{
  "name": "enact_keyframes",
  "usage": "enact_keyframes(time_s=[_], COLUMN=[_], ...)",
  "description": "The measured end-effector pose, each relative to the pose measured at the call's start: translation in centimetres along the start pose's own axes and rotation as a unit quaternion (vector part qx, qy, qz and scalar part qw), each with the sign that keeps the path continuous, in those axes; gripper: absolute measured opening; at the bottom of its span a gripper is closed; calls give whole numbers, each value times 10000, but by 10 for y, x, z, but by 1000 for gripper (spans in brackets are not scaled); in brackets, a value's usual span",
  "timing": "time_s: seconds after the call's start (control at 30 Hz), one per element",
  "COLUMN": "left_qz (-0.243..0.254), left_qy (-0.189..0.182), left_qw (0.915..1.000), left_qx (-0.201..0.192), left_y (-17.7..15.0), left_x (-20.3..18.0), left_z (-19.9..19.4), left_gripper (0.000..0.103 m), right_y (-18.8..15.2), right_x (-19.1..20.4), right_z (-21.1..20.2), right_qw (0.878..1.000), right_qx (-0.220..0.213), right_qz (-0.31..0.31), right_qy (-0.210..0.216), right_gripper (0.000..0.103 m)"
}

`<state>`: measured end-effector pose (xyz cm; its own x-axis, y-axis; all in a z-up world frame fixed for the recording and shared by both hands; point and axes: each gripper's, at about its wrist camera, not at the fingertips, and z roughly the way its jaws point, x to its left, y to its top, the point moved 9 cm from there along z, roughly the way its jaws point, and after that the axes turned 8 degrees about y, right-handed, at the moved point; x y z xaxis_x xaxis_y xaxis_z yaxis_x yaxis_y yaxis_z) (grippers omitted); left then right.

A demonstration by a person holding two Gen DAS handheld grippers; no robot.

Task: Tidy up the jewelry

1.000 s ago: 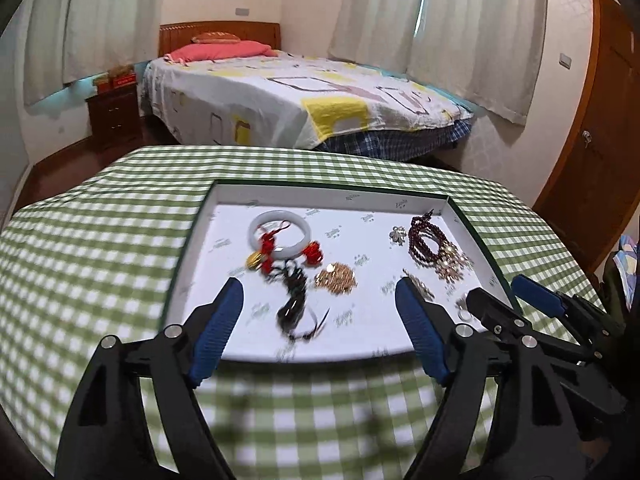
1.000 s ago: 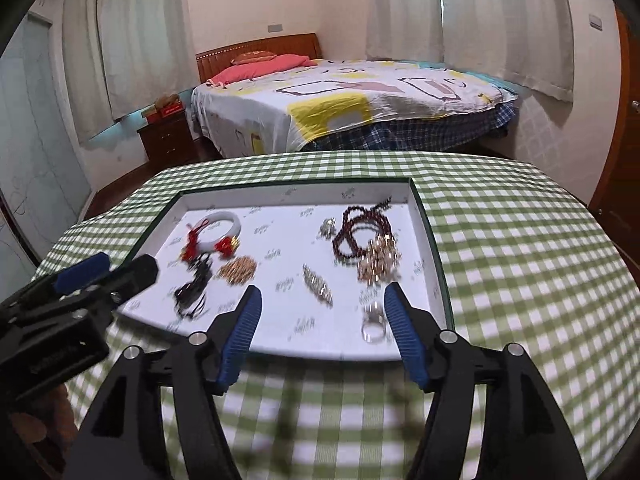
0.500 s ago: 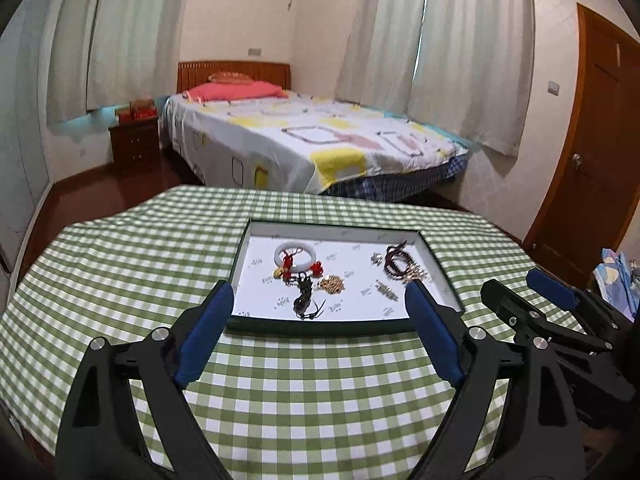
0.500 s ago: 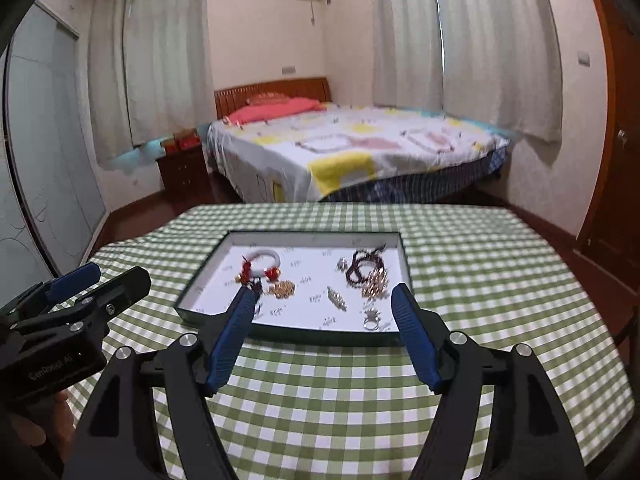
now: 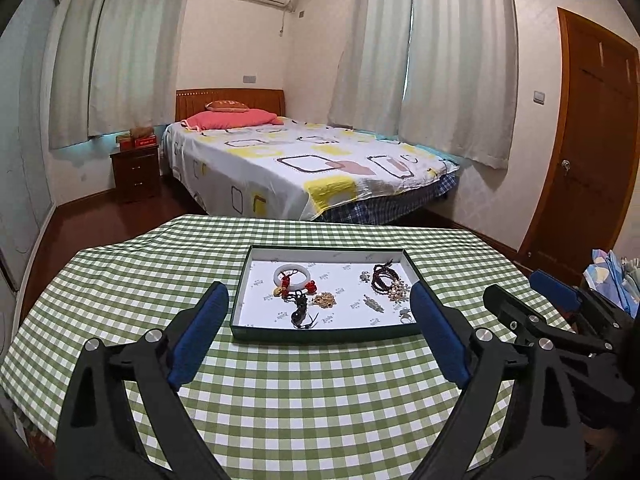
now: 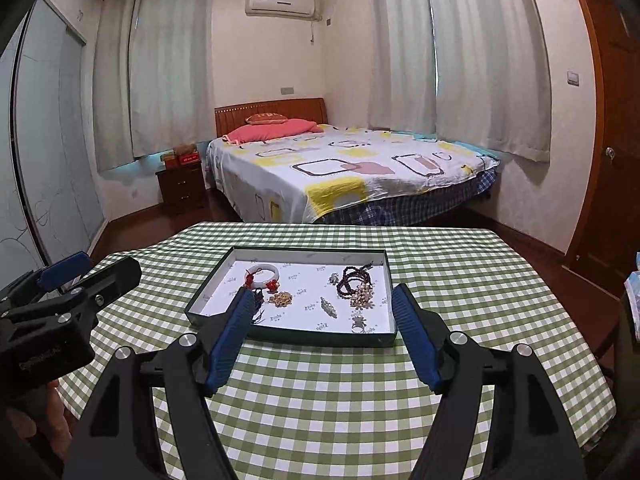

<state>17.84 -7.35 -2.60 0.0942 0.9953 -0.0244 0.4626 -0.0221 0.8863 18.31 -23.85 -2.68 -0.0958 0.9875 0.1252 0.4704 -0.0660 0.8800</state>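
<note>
1. Your left gripper (image 5: 320, 328) has its blue-padded jaws spread wide, having just been opening, with nothing between them.
2. Your right gripper (image 6: 322, 332) stands with jaws well apart, recently widened too, and empty.
3. Ahead of both sets of jaws, a shallow dark-green rectangular tray with a white lining (image 5: 320, 334) rests on the green-and-white checked worktop (image 5: 304, 400).
4. Inside the tray, beyond your left jaws: a white bangle with red tassels (image 5: 292, 276), a black corded pendant (image 5: 301, 312) nearer you, and a small gold cluster (image 5: 324, 300) beside it.
5. Toward the right jaw side lie a dark beaded bracelet (image 6: 354, 276), a pale flower-shaped brooch (image 6: 362, 294) touching it, and a silver ring (image 6: 359, 324) nearest the tray's front wall.
</note>
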Motion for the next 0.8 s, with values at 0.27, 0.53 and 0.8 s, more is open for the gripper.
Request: enact_keyframes(time_s=[0.27, 0.53, 0.8], left_qz=[-44, -86, -73], left_qy=[71, 94, 311], left_qw=[9999, 9999, 9995], left_qx=[-78, -72, -23], left_y=[0, 0, -1], left_x=[7, 8, 15], left_z=[-9, -12, -14], left_gripper=[92, 94, 99], right_y=[1, 1, 1], right_x=[5, 6, 6], right_z=[-5, -6, -6], right_qw=[10000, 10000, 10000], right_qx=[-51, -51, -47], right_qz=[-48, -54, -56], right_qy=[-15, -15, -11], right_gripper=[69, 69, 69])
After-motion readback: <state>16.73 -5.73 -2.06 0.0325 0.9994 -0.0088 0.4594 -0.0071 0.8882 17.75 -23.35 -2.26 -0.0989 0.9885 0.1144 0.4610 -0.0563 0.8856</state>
